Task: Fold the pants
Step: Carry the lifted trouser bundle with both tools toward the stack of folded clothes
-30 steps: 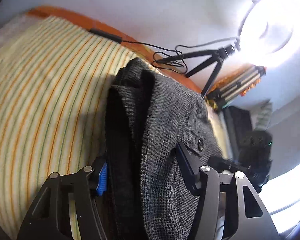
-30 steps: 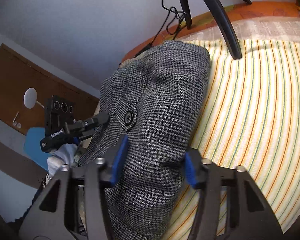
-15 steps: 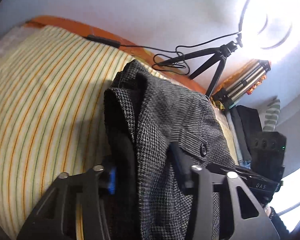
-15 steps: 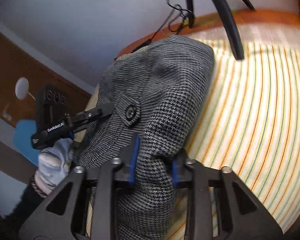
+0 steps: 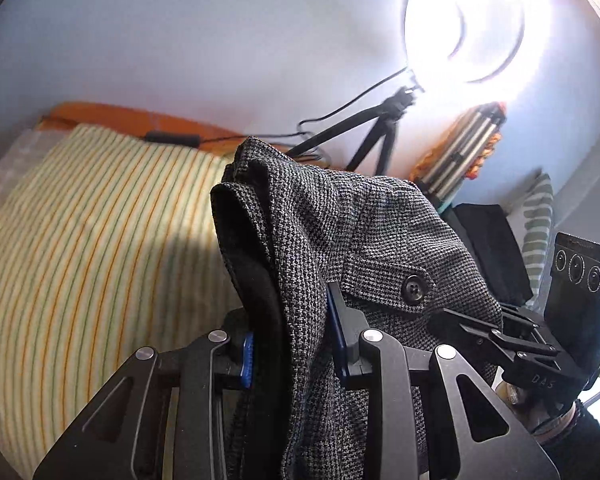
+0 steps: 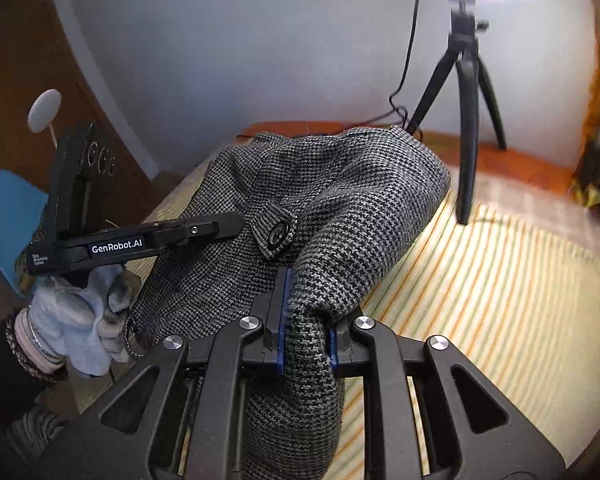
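Note:
The grey houndstooth pants (image 5: pixel 340 240) with a black button (image 5: pixel 415 289) hang bunched between my two grippers, lifted above the striped bedspread (image 5: pixel 80 260). My left gripper (image 5: pixel 292 344) is shut on one edge of the pants, with the black lining showing. My right gripper (image 6: pixel 305 342) is shut on a thick fold of the pants (image 6: pixel 340 208) at the other edge. The left gripper also shows in the right wrist view (image 6: pixel 236 222), at the left by the button flap (image 6: pixel 276 234).
A ring light (image 5: pixel 472 20) on a black tripod (image 6: pixel 466 112) stands at the far edge of the bed, with its cable (image 5: pixel 172 138) trailing along the orange edge. A wooden door (image 6: pixel 20 80) is at the left. Dark clothes and a striped item (image 5: pixel 536 224) lie at the right.
Both grippers closed on the pants and lifted them off the bedspread. The views tilted up toward the wall and ring light.

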